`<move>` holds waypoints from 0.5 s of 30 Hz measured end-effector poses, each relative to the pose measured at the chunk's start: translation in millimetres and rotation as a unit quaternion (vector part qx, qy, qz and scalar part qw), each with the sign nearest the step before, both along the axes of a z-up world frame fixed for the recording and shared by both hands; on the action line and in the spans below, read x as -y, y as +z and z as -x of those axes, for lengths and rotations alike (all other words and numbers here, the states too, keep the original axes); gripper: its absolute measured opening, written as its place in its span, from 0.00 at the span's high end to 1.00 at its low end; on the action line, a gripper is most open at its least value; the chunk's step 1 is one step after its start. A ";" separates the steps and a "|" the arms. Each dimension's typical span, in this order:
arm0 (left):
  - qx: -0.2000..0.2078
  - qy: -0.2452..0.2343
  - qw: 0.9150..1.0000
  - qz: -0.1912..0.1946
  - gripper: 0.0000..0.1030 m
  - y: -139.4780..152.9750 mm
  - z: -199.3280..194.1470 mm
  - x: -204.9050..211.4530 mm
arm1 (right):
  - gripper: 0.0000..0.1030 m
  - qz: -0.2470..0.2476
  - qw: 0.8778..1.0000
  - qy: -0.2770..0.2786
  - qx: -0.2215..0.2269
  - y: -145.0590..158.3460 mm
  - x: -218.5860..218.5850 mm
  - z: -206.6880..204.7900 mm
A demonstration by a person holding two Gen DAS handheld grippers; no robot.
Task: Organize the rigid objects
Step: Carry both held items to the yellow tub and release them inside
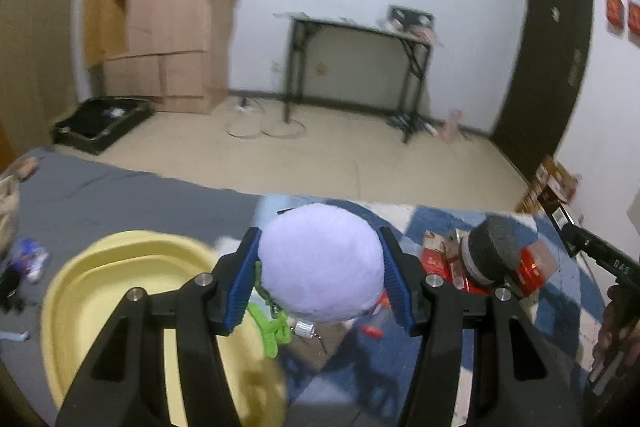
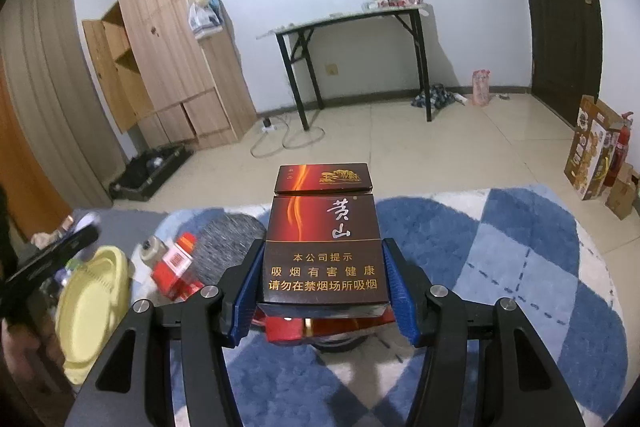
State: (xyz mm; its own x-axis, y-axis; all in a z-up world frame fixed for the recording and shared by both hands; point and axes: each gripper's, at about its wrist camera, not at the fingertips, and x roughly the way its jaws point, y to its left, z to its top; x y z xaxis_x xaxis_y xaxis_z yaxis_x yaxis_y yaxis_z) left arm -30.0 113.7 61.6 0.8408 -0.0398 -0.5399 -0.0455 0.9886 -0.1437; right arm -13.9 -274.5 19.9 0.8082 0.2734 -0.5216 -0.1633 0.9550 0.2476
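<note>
My left gripper [image 1: 320, 267] is shut on a pale purple plush ball [image 1: 320, 263] with a green cord hanging below, held just right of a yellow plastic basin [image 1: 120, 283]. My right gripper [image 2: 322, 279] is shut on a dark red cigarette box [image 2: 322, 243] with gold lettering, held above the blue and white rug [image 2: 500, 267]. Red cigarette packs [image 2: 176, 267] and a round grey-topped item [image 1: 494, 251] lie on the rug; the basin also shows in the right wrist view [image 2: 92, 303].
A grey mat [image 1: 120, 195] lies left of the rug. Beyond are tiled floor, a black folding table [image 2: 360, 59], a wooden wardrobe [image 2: 172, 59], a black case [image 2: 148, 171], boxes [image 2: 596, 151] and a dark door [image 2: 560, 7].
</note>
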 end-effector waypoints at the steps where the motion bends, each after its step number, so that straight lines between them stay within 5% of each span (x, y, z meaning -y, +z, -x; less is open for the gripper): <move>1: 0.007 0.017 1.000 0.005 0.43 4.7 15.7 -10.5 | 0.46 -0.008 1.000 0.009 0.009 4.6 0.5 6.7; 9: -0.003 0.163 0.987 -0.001 0.43 3.3 70.7 -109.3 | 0.46 -0.010 0.993 0.104 0.049 25.2 -48.6 30.8; 15: -0.052 0.170 0.981 0.074 0.43 -49.5 48.2 -161.2 | 0.46 0.038 0.973 0.223 0.032 14.3 -142.7 36.9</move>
State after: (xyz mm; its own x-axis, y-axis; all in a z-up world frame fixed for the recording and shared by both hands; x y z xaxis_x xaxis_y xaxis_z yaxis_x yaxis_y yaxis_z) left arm -78.2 274.8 12.1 0.7598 0.1495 -0.6328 -0.3911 0.8826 -0.2611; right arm -50.8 -131.7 34.3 0.6490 0.5681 -0.5060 -0.5794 0.8001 0.1552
